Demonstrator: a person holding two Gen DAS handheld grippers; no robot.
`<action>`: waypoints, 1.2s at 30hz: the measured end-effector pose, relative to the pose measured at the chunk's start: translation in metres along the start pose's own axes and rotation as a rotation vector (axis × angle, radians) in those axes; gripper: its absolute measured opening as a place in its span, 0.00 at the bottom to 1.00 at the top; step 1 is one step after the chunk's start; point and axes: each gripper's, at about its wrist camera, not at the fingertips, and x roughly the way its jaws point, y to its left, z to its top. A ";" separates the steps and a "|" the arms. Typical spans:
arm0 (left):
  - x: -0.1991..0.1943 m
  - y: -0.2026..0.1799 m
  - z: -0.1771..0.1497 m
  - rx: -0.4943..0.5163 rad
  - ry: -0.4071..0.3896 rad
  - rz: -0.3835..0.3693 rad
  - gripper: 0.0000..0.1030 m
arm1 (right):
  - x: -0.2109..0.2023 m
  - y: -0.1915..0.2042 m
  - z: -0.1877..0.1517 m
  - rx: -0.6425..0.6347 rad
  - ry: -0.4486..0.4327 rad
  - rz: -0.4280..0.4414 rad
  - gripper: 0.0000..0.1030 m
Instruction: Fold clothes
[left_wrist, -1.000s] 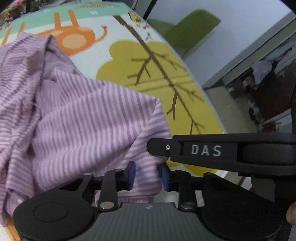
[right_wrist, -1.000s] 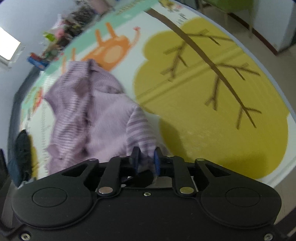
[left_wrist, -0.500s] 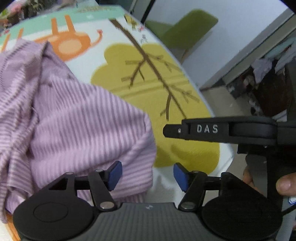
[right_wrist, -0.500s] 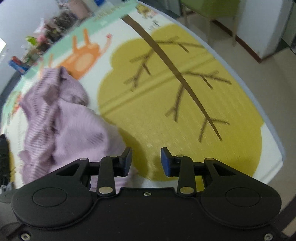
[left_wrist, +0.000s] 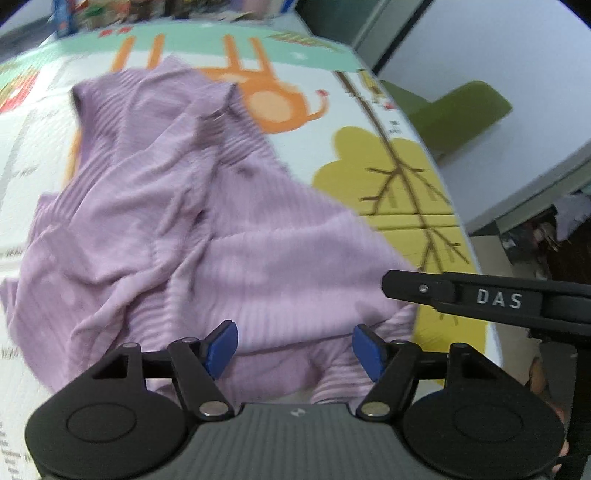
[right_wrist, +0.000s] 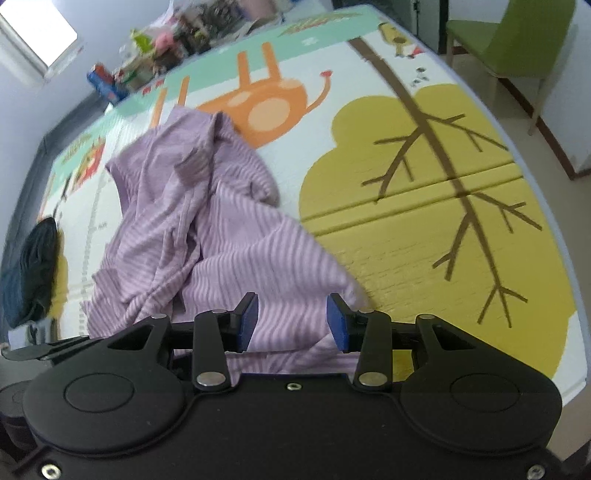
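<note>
The purple striped garment lies crumpled on the printed play mat, long axis running from the near mat edge toward the orange animal print. The left gripper hangs above its near hem, blue pads spread, holding nothing. The right gripper hangs likewise, pads apart and empty; its black body, lettered "DAS", shows in the left view. A dark cloth bundle lies at the mat's left edge. A green chair stands beyond the mat.
</note>
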 end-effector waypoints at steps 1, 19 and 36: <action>0.002 0.006 -0.002 -0.014 0.007 0.006 0.70 | 0.004 0.003 -0.001 -0.008 0.013 -0.002 0.40; 0.058 0.043 -0.026 -0.005 0.162 0.120 0.51 | 0.079 0.024 -0.027 -0.083 0.165 -0.087 0.44; 0.044 0.072 -0.025 0.092 0.203 0.211 0.43 | 0.093 0.054 -0.051 -0.132 0.241 -0.065 0.48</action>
